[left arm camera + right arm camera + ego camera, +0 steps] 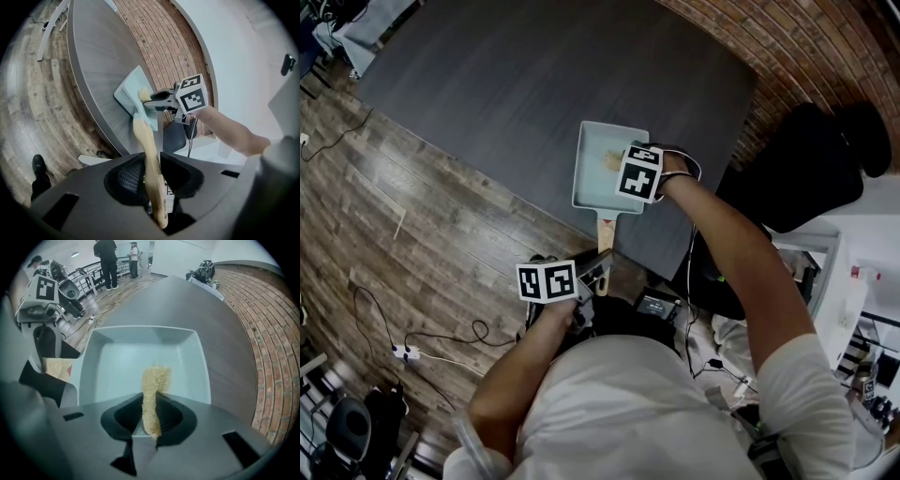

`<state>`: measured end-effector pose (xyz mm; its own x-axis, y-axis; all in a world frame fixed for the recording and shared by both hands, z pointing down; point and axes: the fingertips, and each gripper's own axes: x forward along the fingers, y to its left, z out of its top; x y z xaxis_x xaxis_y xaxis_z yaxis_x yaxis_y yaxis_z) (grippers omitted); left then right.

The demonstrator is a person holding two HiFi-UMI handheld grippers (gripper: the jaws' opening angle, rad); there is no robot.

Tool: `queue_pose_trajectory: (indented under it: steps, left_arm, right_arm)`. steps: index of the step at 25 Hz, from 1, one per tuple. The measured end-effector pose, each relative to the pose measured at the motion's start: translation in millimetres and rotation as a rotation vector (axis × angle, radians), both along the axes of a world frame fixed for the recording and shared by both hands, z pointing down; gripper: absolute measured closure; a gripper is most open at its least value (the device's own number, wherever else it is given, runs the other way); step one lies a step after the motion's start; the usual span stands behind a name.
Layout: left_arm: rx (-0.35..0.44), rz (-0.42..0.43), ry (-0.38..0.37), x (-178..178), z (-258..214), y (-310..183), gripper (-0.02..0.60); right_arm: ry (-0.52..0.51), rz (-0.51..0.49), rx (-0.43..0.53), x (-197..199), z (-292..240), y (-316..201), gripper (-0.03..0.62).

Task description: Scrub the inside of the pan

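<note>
While tight on one pan handle, left claw; right claw tight on one scrubber.

- Pan: smooth pale blue-green coating with a soft satin sheen.
- Handle: bare light wood, smooth and matt.
- Scrub pad: coarse tan fibres, fuzzy at the edges.
- Tabletop: dark grey, matt, with a faint straight grain.
- Floor: streaky brown wood planks, low sheen.
- Wall: rough red brick.
</note>
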<state>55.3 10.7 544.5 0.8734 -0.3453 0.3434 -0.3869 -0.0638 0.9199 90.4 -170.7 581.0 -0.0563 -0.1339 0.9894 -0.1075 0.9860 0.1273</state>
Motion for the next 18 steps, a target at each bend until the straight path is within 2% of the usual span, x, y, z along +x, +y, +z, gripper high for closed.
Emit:
queue_pose_trajectory:
  steps: [9, 18]
  left_arm:
    - [0.002, -0.009, 0.000, -0.9, 0.5, -0.1, 0.472]
    - [0.003, -0.016, 0.003, -0.7, 0.6, -1.1, 0.472]
  right_arm:
    - [-0.069, 0.081, -0.145, -5.7, -0.5, 27.2, 0.511]
    - [-0.094, 0.141, -0.257, -3.9, 0.1, 48.8, 0.511]
